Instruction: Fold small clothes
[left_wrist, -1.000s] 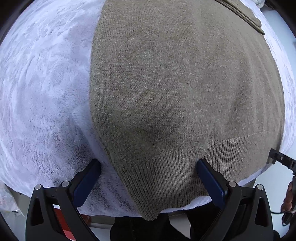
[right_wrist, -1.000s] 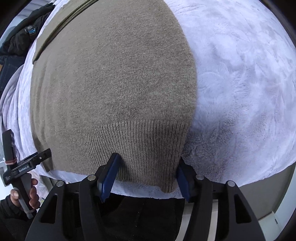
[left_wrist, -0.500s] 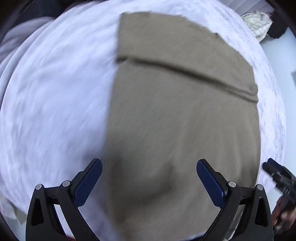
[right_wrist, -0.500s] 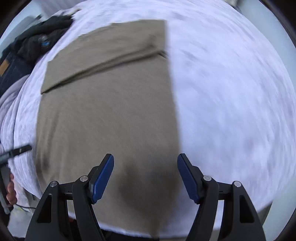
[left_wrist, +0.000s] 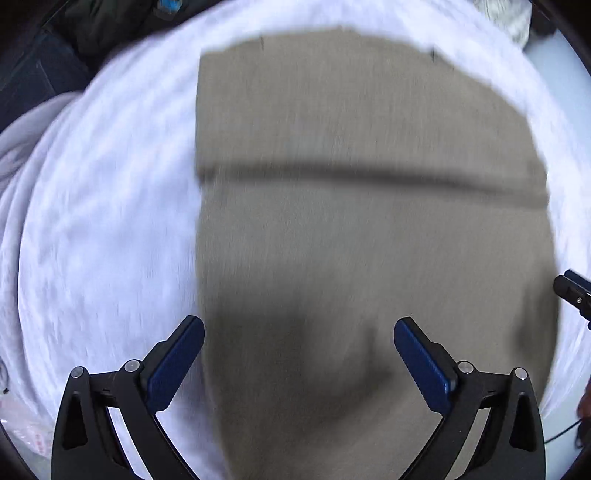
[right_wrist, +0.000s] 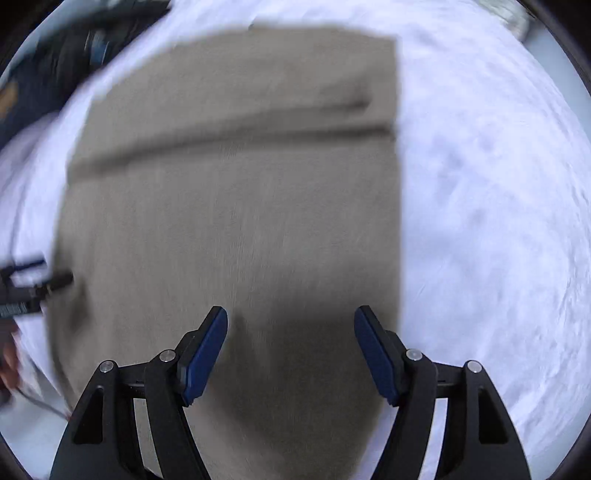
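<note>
Both the left gripper (left_wrist: 299, 328) and right gripper (right_wrist: 291, 317) hover, jaws apart and empty, over a blurred, seemingly folded taupe knit garment (left_wrist: 369, 229) on a white fleecy blanket (left_wrist: 103, 221).

**Two wrist cams, both looking down at the same sweater**

Left wrist cam sits above the near left part of the brown sweater (left_wrist: 369, 221), facing forward and down past its own open fingers. Right wrist cam does the same over the near right part. Both are blurry, fairly close, and share the whole sweater plus the white blanket (left_wrist: 103, 221) around it.
</note>
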